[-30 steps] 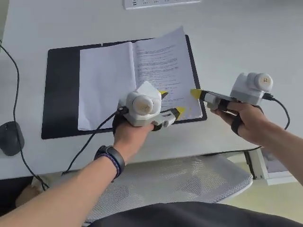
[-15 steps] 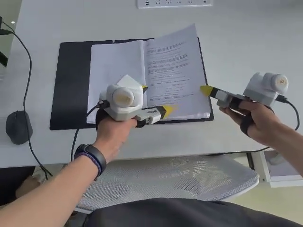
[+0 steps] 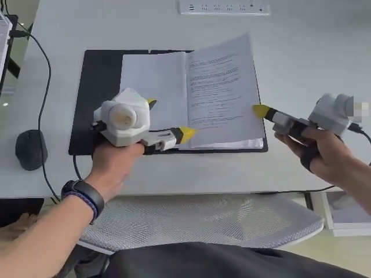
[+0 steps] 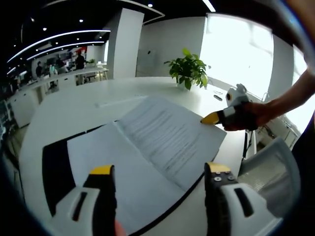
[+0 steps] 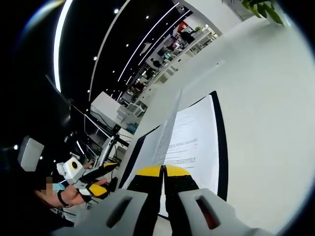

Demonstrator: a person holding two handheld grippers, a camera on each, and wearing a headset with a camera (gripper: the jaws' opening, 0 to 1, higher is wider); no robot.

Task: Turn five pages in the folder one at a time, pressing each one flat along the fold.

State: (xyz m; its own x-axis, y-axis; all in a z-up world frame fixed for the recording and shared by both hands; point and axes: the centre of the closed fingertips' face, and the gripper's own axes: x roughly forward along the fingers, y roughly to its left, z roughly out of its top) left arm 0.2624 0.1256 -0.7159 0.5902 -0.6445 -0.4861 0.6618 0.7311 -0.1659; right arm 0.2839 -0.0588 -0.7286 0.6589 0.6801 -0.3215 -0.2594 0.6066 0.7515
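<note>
I see the white tabletop [image 3: 313, 58], smooth and matte, with bare room from the folder's right side out to the right edge and a narrower bare strip along the far edge. The folder [image 3: 101, 98] lies open and flat near the middle of the near edge. Its black cover is a thin rectangle with square corners, and its lower side runs close to the tabletop's near edge. A grey mesh chair seat [image 3: 203, 223] sits below that edge.

On the folder's left half a blank white page [image 3: 153, 87] lies flat. On the right half, the top sheet [image 3: 223, 92], printed with fine text, lifts off the stack, and its far corner overhangs the cover's far side.

My left gripper [image 3: 168, 118] hovers over the folder's near side by the fold. Its yellow-tipped jaws are spread wide with nothing between them, and in its own view the left gripper [image 4: 160, 169] looks across both pages. My right gripper [image 3: 261, 110] sits at the top sheet's outer edge. In the right gripper view the right gripper [image 5: 163, 171] has its jaws pressed together, and the sheet's thin edge runs down into the seam between them.

A dark, rounded mouse [image 3: 31, 149] rests near the left edge, with a black cable [image 3: 43, 87] curving past it. A white power strip [image 3: 223, 8] lies along the far edge.
</note>
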